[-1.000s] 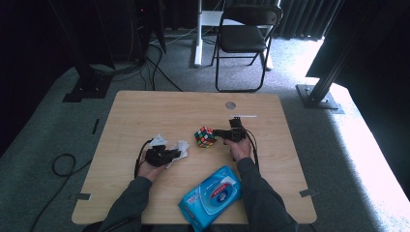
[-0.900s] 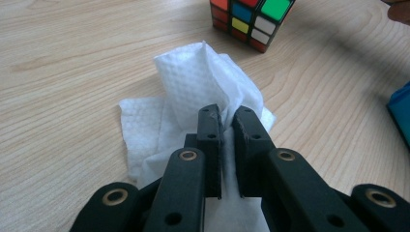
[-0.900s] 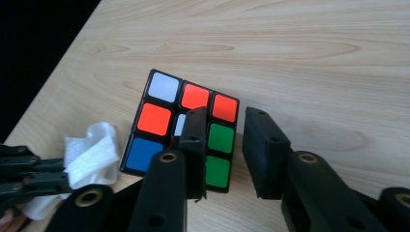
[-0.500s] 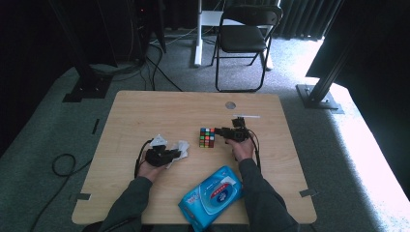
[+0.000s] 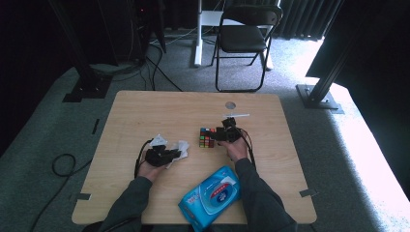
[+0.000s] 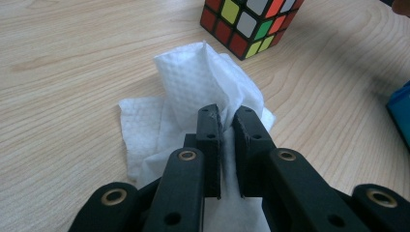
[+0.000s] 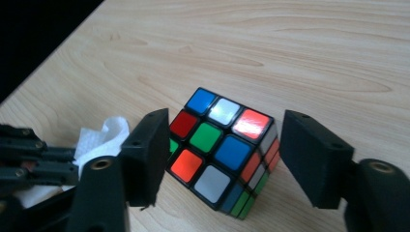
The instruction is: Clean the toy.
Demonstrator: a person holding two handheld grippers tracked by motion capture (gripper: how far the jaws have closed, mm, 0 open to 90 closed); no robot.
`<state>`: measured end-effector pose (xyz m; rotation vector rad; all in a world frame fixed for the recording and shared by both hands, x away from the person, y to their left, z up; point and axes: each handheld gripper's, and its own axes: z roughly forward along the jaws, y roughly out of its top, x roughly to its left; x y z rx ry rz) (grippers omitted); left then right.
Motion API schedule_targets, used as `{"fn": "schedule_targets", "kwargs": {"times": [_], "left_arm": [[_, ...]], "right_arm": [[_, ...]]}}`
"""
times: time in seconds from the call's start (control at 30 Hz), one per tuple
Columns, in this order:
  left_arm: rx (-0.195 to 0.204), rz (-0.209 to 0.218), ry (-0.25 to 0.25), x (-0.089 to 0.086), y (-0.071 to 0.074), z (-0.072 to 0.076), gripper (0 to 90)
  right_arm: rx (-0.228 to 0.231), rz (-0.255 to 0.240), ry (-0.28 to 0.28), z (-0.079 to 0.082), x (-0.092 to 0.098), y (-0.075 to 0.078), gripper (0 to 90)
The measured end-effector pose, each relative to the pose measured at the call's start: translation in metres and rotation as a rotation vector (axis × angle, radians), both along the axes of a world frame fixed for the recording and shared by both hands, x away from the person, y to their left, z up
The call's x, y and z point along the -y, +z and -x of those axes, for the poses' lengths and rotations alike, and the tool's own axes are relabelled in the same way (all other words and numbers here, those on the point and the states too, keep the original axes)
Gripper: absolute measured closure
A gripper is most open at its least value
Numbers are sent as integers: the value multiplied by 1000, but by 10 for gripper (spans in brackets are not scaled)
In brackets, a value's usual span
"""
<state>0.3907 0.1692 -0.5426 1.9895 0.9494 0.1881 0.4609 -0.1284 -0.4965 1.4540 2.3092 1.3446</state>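
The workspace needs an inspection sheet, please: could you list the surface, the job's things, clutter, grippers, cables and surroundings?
Surface: wooden table, round hole near its far edge.
Job's things: puzzle cube resting on the table; white wipe crumpled beside it.
Clutter: blue wipes pack at the near edge.
Grippers: left gripper pinches the wipe; right gripper straddles the cube, fingers apart from it, having just been opening.
Cables: black cable on the floor, left.
Surroundings: grey carpet, folding chair beyond the table.
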Motion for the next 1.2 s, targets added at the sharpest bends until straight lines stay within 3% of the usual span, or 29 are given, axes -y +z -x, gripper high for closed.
{"fn": "schedule_targets", "kwargs": {"times": [0.4,0.83,1.2], "left_arm": [[-1,0,0,0,0,0,822],[0,-1,-1,0,0,0,819],[-2,-1,-2,0,0,0,818]], "right_arm": [[10,57,15,-1,-14,1,215],[27,105,18,-3,-23,-1,186],[3,130,5,-9,-30,-4,162]]}}
